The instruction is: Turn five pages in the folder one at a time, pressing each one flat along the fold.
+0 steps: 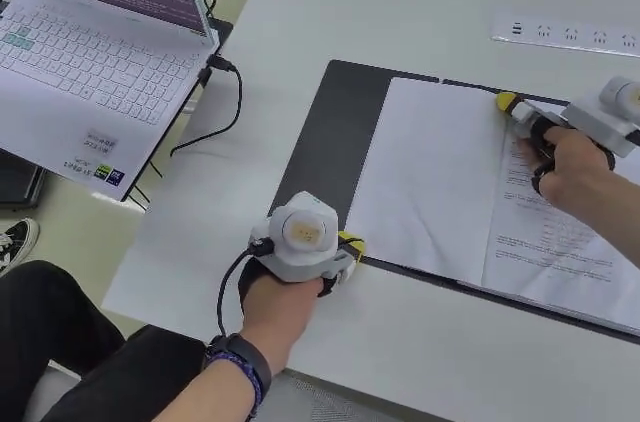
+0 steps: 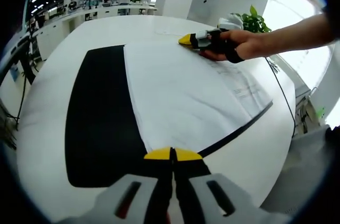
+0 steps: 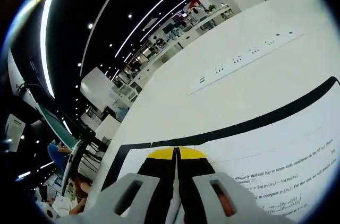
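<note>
A black folder [image 1: 325,137] lies open on the white table. Its left page [image 1: 430,172] is blank white and its right page [image 1: 560,232] is printed. My left gripper [image 1: 350,245] is shut, its yellow tips [image 2: 172,153] resting at the folder's near edge by the blank page's lower corner. My right gripper [image 1: 507,102] is shut too, with its tips [image 3: 175,153] down on the paper at the far end of the fold, just inside the folder's black border [image 3: 255,123]. In the left gripper view the right gripper [image 2: 186,39] sits at the page's far end, held by a hand.
An open laptop [image 1: 90,52] stands at the far left with a black cable [image 1: 215,112] trailing toward the folder. A white power strip [image 1: 570,34] lies beyond the folder. The table's near edge [image 1: 200,327] runs close to my left hand. A plant [image 2: 255,22] stands past the table.
</note>
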The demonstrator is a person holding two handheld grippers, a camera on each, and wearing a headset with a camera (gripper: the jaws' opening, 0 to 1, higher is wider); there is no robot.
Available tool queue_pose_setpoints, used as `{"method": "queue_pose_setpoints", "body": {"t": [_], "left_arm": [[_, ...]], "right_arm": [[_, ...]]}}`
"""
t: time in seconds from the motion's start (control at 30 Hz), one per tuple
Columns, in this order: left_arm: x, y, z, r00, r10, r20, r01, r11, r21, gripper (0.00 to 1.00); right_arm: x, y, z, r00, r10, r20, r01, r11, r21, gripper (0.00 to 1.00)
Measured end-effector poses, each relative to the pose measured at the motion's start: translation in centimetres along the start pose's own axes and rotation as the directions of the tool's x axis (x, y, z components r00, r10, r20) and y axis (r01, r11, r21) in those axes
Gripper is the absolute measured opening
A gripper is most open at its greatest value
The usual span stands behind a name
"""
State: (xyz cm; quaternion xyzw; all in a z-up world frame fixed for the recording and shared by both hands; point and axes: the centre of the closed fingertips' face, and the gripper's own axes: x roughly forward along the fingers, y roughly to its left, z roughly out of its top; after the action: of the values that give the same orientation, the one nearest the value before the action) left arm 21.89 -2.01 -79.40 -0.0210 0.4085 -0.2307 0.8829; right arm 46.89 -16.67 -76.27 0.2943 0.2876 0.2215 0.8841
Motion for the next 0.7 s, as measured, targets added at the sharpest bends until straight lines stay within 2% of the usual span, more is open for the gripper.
{"method": "queue_pose_setpoints", "body": {"t": [0.4,0.7], "left_arm": [[-0.1,0.0,0.0,1.0000,-0.002,0.000,0.002,1.000,0.007,0.00],[0.0,0.1,-0.1,1.0000,0.001,0.009,-0.001,1.000,-0.004,0.00]], "right_arm": [[-1.3,1.0,-1.2,0.9997,0.018,-0.014,-0.018,1.000,-0.020,0.00],[-3.4,2.4,-3.0,0.9992,0.035,-0.018,-0.036,0.999,-0.030,0.00]]}}
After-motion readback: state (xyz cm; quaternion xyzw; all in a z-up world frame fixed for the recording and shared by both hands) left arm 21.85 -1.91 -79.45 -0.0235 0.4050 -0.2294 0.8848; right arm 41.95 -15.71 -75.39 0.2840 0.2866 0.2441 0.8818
